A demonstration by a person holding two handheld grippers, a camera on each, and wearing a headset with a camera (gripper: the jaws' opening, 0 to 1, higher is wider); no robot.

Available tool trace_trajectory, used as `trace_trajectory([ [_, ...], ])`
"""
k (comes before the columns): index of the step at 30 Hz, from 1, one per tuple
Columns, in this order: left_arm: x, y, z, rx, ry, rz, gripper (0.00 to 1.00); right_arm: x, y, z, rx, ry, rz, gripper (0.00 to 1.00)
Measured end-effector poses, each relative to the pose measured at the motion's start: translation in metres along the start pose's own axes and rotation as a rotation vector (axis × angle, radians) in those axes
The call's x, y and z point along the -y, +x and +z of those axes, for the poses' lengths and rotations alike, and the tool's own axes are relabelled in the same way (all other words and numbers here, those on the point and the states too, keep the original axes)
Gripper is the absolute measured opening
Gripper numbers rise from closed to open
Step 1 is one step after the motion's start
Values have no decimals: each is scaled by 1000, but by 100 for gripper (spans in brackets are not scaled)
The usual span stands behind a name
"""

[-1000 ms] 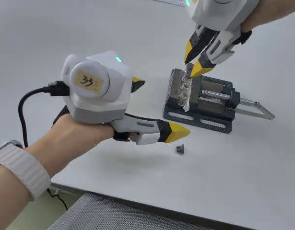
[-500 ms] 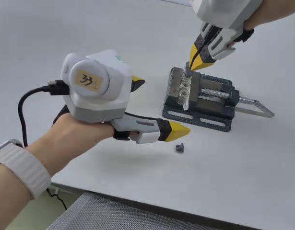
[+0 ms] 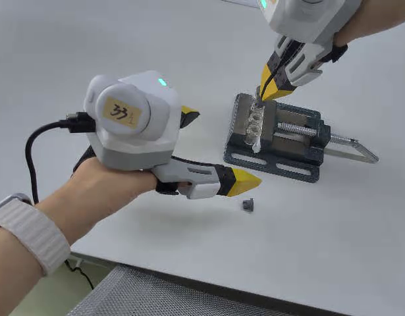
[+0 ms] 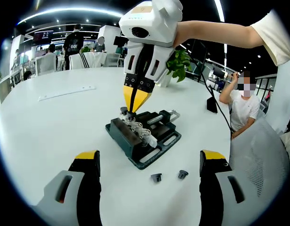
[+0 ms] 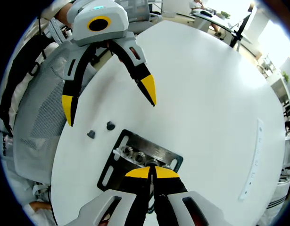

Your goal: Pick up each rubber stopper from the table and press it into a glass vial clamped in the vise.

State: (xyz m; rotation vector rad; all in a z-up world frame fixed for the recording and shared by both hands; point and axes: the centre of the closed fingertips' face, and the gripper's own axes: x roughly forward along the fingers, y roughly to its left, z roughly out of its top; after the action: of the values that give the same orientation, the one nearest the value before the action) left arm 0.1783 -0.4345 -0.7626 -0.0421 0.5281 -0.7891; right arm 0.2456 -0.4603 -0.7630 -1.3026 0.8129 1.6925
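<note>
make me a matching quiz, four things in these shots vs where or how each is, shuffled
1 left gripper
2 right gripper
3 loose stoppers
4 glass vials

a clamped in the vise
b jaws wide open above the table
c lying on the table by the vise
d jaws shut, tips at the vials

Pairs: 1-b, 2-d, 3-c, 4-a

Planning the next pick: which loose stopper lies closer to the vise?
The right-hand stopper in the right gripper view, close by the vise base; the left-hand stopper lies farther.
</note>
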Motion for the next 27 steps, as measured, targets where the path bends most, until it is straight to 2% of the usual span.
trace_trajectory([
  [15,1,2,-2,-4,-4,-7,85,5,5,-5,-4,5,1,0],
  [27,2,3,-1,-1,-3,-8,85,2,5,-2,-1,32,6,0],
])
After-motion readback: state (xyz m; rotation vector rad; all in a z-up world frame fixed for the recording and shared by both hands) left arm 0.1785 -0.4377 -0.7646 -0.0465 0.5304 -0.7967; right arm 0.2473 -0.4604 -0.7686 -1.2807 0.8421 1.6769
